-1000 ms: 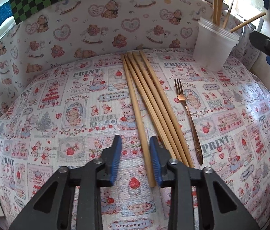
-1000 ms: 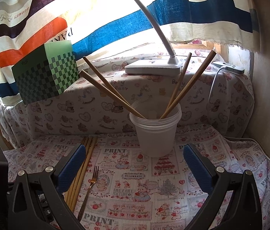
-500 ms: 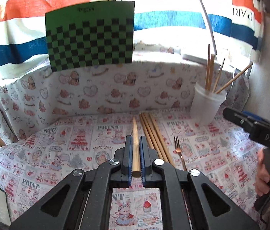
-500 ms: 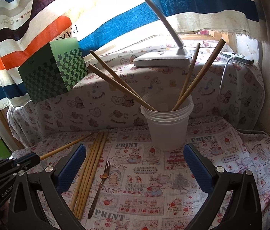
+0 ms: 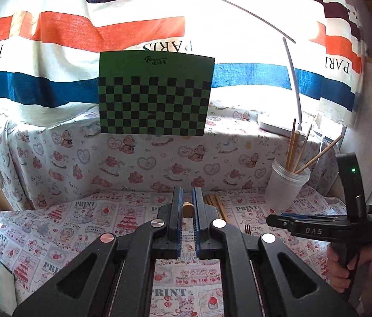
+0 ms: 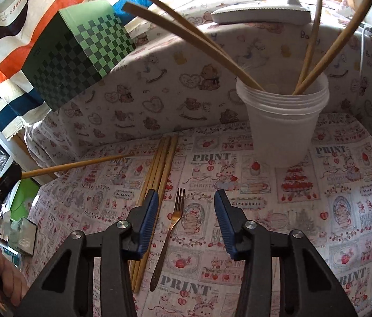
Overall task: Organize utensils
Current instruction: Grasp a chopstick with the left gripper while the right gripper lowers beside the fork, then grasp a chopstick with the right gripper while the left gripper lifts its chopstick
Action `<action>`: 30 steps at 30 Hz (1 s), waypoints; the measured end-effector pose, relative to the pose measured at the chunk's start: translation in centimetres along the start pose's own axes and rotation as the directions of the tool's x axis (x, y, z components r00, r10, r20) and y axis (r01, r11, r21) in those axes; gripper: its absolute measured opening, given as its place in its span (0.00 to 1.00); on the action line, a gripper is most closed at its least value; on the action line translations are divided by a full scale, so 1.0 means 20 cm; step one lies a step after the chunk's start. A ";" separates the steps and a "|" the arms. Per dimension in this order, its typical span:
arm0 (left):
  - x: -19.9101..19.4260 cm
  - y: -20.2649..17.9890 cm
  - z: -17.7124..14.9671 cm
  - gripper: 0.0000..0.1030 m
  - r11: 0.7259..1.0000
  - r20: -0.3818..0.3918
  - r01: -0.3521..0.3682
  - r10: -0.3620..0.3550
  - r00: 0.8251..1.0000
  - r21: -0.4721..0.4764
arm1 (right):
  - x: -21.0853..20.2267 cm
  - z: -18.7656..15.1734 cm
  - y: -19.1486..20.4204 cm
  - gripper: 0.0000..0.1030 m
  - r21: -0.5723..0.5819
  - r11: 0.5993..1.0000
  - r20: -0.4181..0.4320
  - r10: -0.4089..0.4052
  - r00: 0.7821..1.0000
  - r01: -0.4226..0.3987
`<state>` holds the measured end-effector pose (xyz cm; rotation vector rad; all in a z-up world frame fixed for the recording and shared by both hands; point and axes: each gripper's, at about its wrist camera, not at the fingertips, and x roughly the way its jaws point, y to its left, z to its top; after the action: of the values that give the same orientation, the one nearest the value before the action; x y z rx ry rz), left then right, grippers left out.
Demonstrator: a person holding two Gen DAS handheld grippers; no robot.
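One long bamboo chopstick point(image 5: 187, 209) has left the bundle of bamboo chopsticks point(image 6: 157, 169) on the printed tablecloth point(image 6: 318, 211) since a second ago; the left gripper point(image 5: 187, 212) has clamped it and lifted it, seen end-on at frame centre. That likely means a carry to the translucent plastic cup point(image 6: 282, 121), upper right, which already holds four sticks. The right gripper point(image 6: 186, 211) has dropped low, fingers spread and holding nothing, straddling the gold metal fork point(image 6: 171, 227) at lower centre, tilted steeply toward the cloth.
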<state>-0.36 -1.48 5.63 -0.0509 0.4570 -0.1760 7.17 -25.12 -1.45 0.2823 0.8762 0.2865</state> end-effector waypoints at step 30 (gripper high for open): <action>-0.09 0.09 0.05 0.05 0.998 0.063 -0.011 0.015 0.998 -0.070 | 0.33 0.01 0.17 0.10 -0.081 0.983 -0.084 -0.173 0.981 0.166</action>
<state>-1.19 0.65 7.04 -0.1212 0.3997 -0.1453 10.94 -19.57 -4.83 0.1258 0.9714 0.1732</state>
